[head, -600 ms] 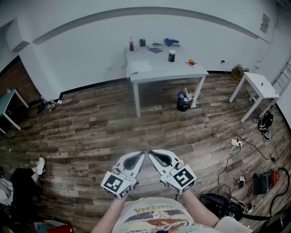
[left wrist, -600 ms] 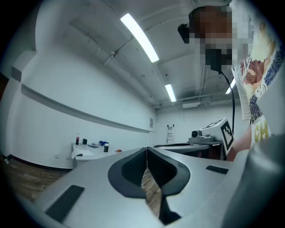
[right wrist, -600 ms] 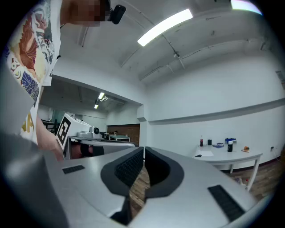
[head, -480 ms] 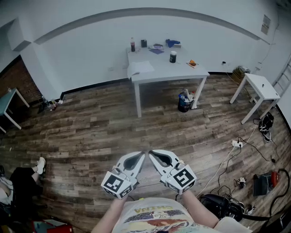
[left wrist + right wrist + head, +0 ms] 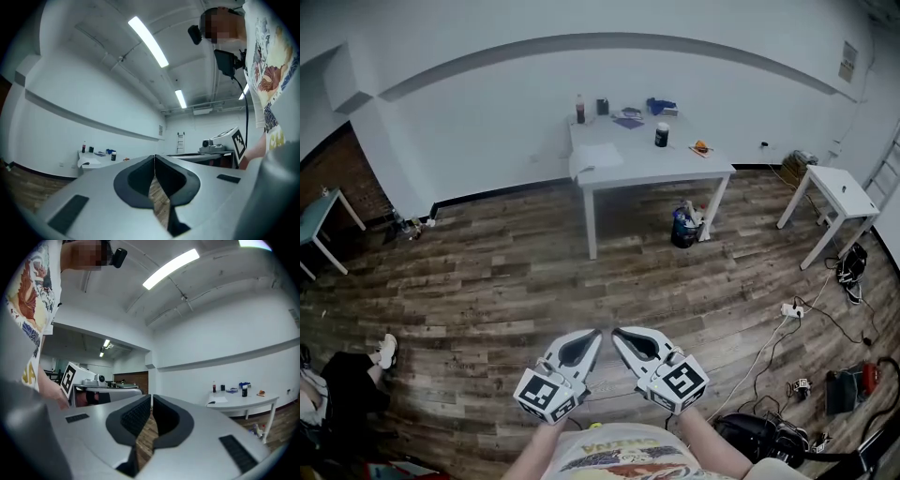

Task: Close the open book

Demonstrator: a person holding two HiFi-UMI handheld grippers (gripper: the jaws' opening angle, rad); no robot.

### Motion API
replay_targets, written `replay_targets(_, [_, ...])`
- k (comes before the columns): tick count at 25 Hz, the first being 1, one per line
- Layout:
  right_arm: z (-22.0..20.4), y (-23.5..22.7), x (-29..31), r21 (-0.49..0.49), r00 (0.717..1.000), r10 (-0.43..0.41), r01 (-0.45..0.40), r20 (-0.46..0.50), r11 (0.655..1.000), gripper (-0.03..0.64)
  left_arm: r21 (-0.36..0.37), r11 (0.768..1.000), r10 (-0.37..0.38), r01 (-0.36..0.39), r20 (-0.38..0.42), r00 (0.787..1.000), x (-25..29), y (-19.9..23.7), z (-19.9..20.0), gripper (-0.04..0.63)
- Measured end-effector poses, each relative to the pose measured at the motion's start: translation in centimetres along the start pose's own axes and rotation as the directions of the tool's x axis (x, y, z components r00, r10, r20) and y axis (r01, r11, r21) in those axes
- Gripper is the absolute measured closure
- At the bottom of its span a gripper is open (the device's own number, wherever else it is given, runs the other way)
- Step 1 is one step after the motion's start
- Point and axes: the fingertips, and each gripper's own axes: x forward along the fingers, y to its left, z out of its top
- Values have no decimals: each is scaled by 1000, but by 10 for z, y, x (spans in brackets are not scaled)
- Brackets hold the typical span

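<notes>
The white table (image 5: 675,171) had slid slightly lower in the head view, its open book (image 5: 598,156) lying at 12 o'clock, well apart from the left gripper (image 5: 594,334) and right gripper (image 5: 618,334), both pinched shut and empty: seemingly the approach, needing steps closer next.

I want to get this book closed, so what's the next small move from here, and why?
Probably a step forward toward the white table. The open book lies near its front left corner, across a stretch of wooden floor, while the left tongs and right tongs sit shut and empty close to your body, nowhere near it.
</notes>
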Motion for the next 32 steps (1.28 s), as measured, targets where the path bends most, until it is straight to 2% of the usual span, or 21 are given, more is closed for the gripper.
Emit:
replay_targets(4, [-7,6,-2,-13,999,-12,11,-36,1000,594,-2,1000,5,-5,10,1000,-9,1,3,583])
replay_targets(9, [-5,12,2,-48,999,-37,35,-33,998,592,3,1000,3,-3,23,1000,-19,6,10,582])
replay_targets(16, [2,35,14,-58,999,-44,44,-4,997,592,11,1000,-20,20,18,1000,-41,9,14,581])
replay_targets(23, [-15,55,26,-32,998,-59,58,-36,998,592,-12,1000,-23,23,0,1000,-65,19,3,581])
replay_targets(32, [-25,47,29,-51,997,-25,21,-73,998,592,-44,999,5,-5,14,1000,-60,26,-10,582])
